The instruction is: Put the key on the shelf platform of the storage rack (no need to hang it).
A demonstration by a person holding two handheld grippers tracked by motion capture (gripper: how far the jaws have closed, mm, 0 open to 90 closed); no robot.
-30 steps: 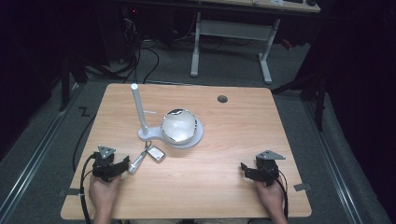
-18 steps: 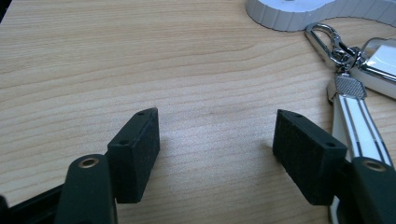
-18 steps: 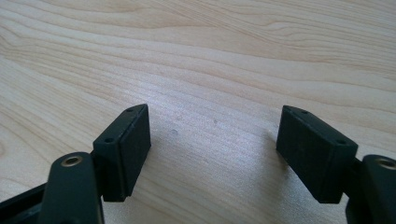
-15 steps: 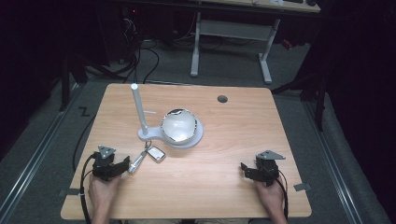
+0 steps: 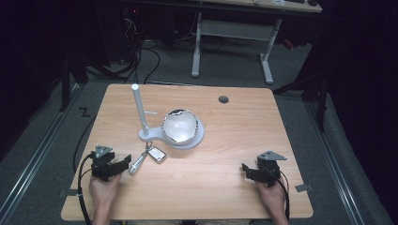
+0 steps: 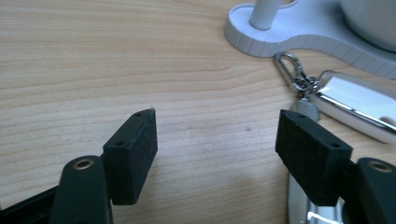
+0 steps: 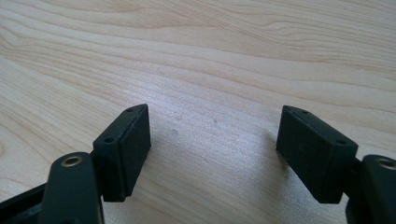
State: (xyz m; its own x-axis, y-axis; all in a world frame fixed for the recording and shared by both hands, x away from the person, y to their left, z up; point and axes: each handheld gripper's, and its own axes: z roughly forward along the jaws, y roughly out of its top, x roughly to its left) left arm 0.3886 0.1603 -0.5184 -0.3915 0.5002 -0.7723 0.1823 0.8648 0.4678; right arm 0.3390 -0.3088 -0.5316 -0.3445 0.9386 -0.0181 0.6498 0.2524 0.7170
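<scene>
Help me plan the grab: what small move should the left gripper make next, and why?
Probably ease the left gripper right toward the key bunch. Its jaws stand open over bare table, with the keys just beside the right one, below the white stand.

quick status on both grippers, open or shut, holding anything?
Left gripper: open, jaws have just been opening, nothing between them; the key bunch lies just beside its right jaw.
Right gripper: open, nothing held, bare table between the jaws.
</scene>
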